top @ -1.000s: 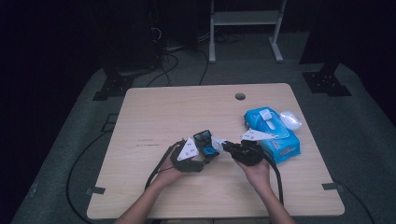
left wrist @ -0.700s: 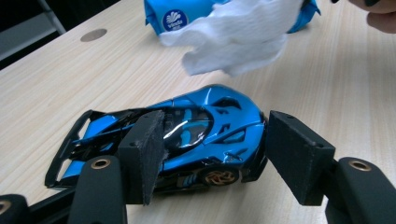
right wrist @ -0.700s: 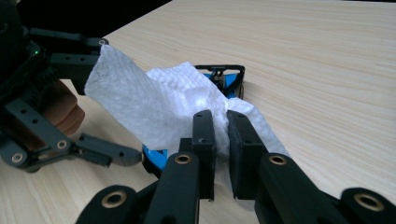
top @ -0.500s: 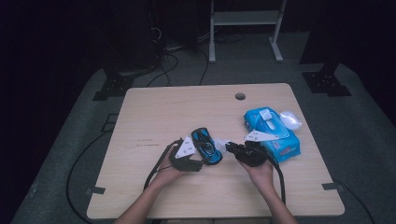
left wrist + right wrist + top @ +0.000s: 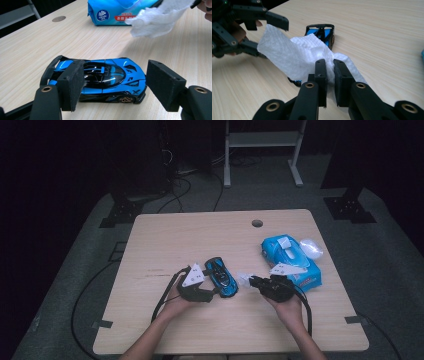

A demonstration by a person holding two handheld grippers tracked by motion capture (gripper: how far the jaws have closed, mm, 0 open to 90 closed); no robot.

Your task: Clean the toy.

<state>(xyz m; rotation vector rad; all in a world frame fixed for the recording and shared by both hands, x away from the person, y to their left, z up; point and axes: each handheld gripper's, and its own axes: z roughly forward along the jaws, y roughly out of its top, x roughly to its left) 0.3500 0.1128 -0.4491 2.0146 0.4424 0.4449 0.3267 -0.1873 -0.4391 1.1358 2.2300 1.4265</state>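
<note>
A blue toy car lies on the wooden table near the front middle. My left gripper is open at its left side; in the left gripper view the car sits across the gap, the left pad against its flank, the right pad clear of its nose. My right gripper is shut on a white tissue just right of the car. In the right gripper view the tissue drapes before the car's tail, hiding most of it.
A blue tissue pack lies to the right behind my right hand, with a white wad at its far end. A round cable hole sits near the far edge. Cables trail off the table's front left.
The car, which stood shorter and closer in the left gripper's jaws, now lies stretched out flat on the table. The right gripper with the tissue has barely moved.
</note>
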